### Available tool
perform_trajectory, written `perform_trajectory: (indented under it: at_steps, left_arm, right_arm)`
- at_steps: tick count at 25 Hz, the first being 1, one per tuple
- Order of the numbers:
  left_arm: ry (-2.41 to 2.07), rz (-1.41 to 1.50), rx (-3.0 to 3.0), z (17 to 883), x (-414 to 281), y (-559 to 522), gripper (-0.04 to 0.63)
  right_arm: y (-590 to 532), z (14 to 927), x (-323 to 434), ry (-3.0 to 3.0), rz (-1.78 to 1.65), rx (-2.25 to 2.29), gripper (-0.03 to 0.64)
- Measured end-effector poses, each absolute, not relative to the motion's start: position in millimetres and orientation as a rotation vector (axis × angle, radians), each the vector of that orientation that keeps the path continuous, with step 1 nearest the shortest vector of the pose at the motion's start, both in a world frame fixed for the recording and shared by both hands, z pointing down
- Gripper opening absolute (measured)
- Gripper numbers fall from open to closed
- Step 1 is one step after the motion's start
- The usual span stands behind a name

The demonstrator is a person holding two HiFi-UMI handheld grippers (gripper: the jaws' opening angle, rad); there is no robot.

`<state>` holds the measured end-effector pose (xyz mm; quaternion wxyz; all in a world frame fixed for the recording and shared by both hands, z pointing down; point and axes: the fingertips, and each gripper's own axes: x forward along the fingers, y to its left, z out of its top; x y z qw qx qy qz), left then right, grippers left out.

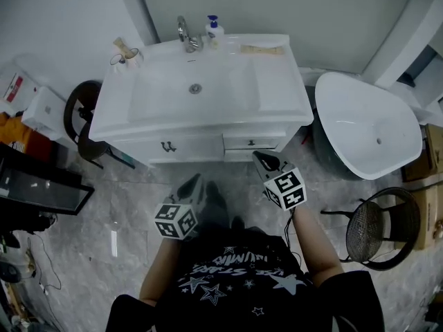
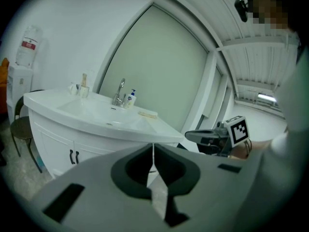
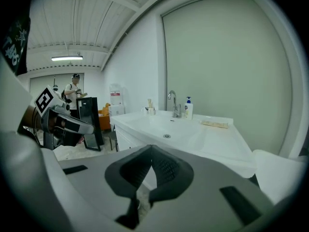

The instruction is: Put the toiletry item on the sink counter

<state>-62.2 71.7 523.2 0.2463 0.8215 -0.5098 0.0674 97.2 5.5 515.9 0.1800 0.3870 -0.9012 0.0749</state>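
Note:
The white sink counter [image 1: 277,81] carries a faucet [image 1: 185,34], a soap pump bottle [image 1: 214,28], a cup of brushes [image 1: 126,55] and a flat beige toiletry item [image 1: 261,49] at its back right. Both grippers hang in front of the vanity, short of the counter's front edge. My left gripper [image 1: 194,182] is shut with nothing between its jaws, as the left gripper view [image 2: 153,151] shows. My right gripper [image 1: 261,158] is shut and empty too [image 3: 150,153]. The beige item [image 2: 147,113] [image 3: 214,123] lies on the counter beside the basin.
A white bathtub [image 1: 367,126] stands to the right of the vanity, with a wire stool [image 1: 377,230] nearer me. A dark round stool [image 1: 79,116] and a black frame [image 1: 34,185] stand at the left. A person [image 3: 75,88] is far behind.

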Motion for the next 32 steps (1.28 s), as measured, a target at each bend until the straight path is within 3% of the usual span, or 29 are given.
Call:
perform_trajectory:
  at_steps: [21, 32]
  left_arm:
    - [-1.319, 0.220, 2.276, 516, -72, 89, 0.021]
    - [-1.215, 0.212, 2.350, 504, -136, 137, 0.021]
  right_arm:
    - [12, 518, 63, -2.540, 0.269, 1.123, 0.014]
    - [66, 496, 5, -2.489, 0.261, 1.261, 0.014]
